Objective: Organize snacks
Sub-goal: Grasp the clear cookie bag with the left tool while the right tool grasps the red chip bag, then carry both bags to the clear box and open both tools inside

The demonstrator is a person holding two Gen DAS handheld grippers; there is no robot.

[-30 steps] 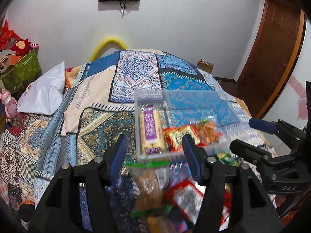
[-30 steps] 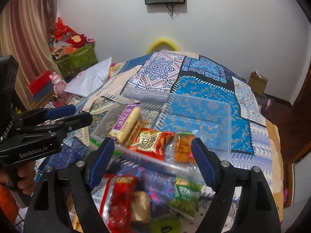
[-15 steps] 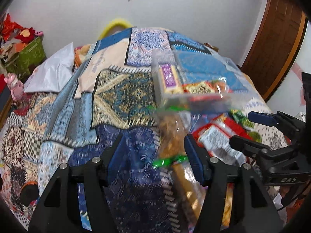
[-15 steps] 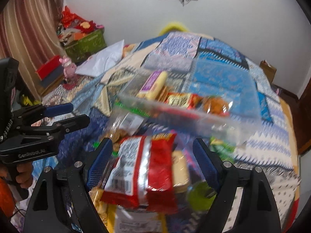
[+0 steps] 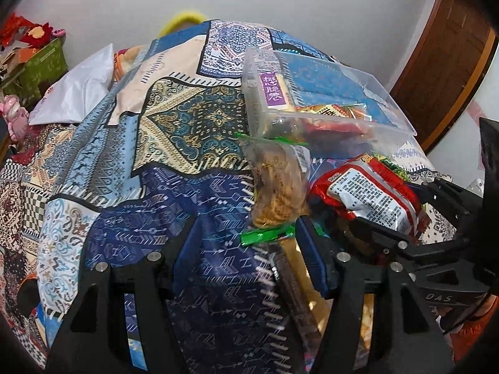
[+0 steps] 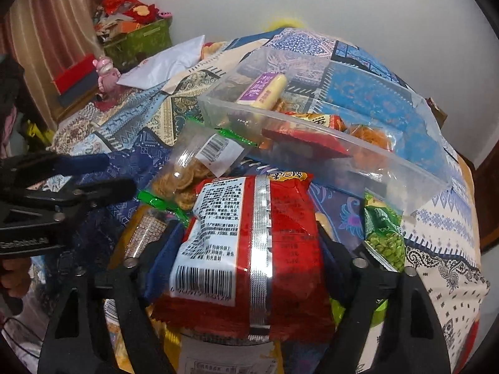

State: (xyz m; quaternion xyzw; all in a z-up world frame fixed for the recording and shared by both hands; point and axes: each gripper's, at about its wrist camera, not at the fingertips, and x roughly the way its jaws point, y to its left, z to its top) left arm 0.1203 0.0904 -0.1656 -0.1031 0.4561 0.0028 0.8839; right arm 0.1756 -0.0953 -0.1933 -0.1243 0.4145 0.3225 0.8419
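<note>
You've got a start made: the bin (image 6: pixel 389 168) already holds a purple-labelled roll (image 6: pixel 265 88), a red-and-yellow packet (image 6: pixel 315 123) and an orange snack bag (image 6: pixel 371 134), all against its near wall. By my reading that is under half the job, since a good pile still lies loose on the quilt (image 5: pixel 193 118) in front of the bin.

Your right gripper (image 6: pixel 246 249) sits with its jaws either side of the red bag (image 6: pixel 249 249), which fills the gap between them. The pads look pressed against its sides, so I judge it grasped, just in front of the bin and ready to go in. Your left gripper (image 5: pixel 246 249) is spread wide with nothing between the fingers but quilt; it sits in front of the bin's left end, with the cracker bag (image 5: pixel 274 180) lying just beyond its right finger.

Left to move, as far as shows: the cracker bag, touching the bin's near left corner; the green pea packet (image 6: pixel 383 237), just in front of the bin's right end; and a brown packet (image 6: pixel 143 233) plus other wrappers under the red bag, too buried to name.

In your way: the bin's near wall stands between the red bag and the inside, so you'll need to lift over it. The two grippers are close together; mind they don't clash. A pillow (image 5: pixel 75 90) lies well left of the bin, clear of the work.
</note>
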